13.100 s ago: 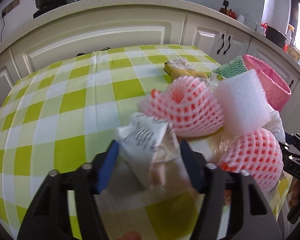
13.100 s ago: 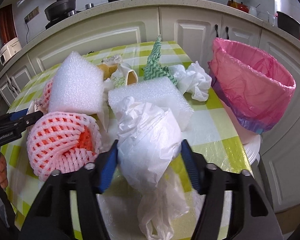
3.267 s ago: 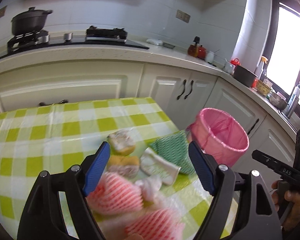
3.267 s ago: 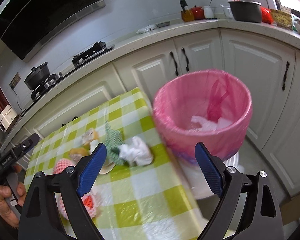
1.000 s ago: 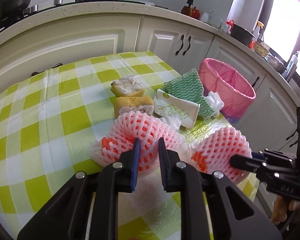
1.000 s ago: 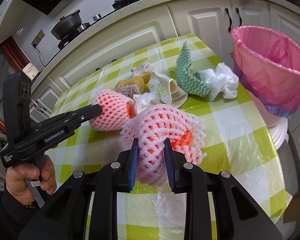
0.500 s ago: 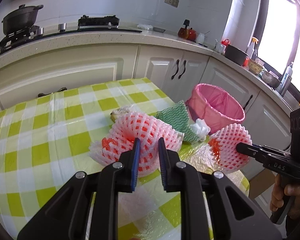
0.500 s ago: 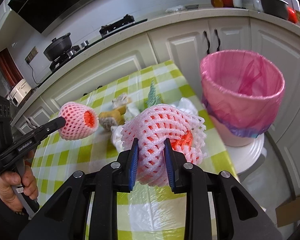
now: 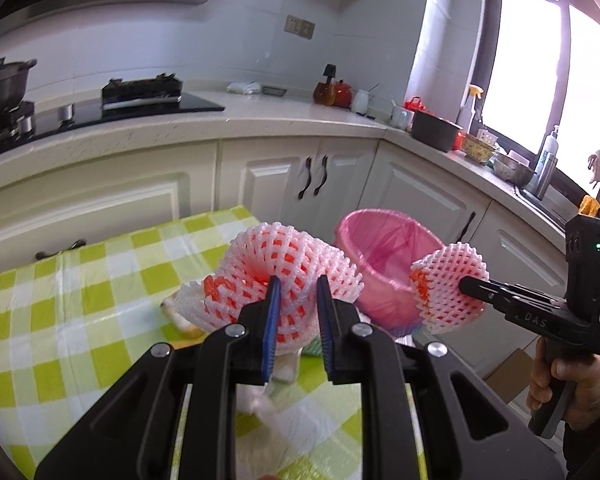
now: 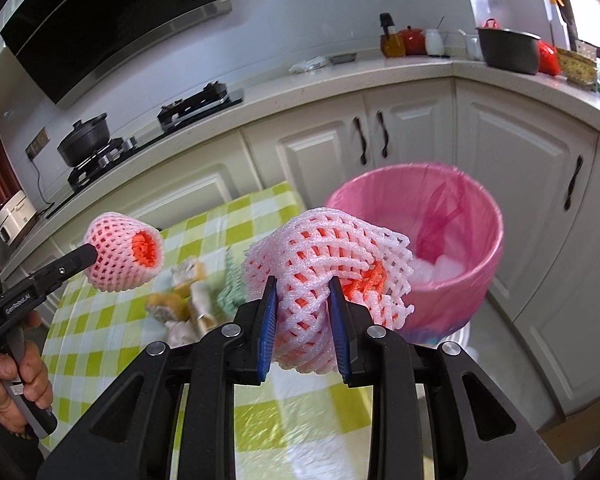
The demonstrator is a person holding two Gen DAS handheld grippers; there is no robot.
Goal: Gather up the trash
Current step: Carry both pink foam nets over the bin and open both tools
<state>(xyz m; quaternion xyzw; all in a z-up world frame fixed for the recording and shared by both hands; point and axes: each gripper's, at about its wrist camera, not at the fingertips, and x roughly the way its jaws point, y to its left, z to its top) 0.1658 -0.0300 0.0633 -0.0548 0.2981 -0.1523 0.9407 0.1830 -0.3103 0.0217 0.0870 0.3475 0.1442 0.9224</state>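
Left gripper sits at lower centre of the left wrist view, blue pads drawn narrow and pinching a pink foam fruit net that flares above the fingertips, held clear of the table. Right gripper at lower centre of the right wrist view, pads likewise close together and clamped on a second pink foam net, orange inside showing at its folds. Each tool appears in the other camera: the right one comes in from the right edge of the left wrist view with its net at the tip, a hand on its grip at lower right; the left one comes in from the left edge of the right wrist view, net at mid-left, a hand on its grip at lower left. Pink-lined bin stands right of centre in the right wrist view, just behind the held net, white scraps in its bottom; it stands off the far corner of the table, in front of white cabinets. Green-and-white checked tablecloth fills the lower left of both views. Left on it, blurred: yellowish sponge pieces, a green patterned cloth, something white under the left tool's fingers. Black pot on the hob at upper left
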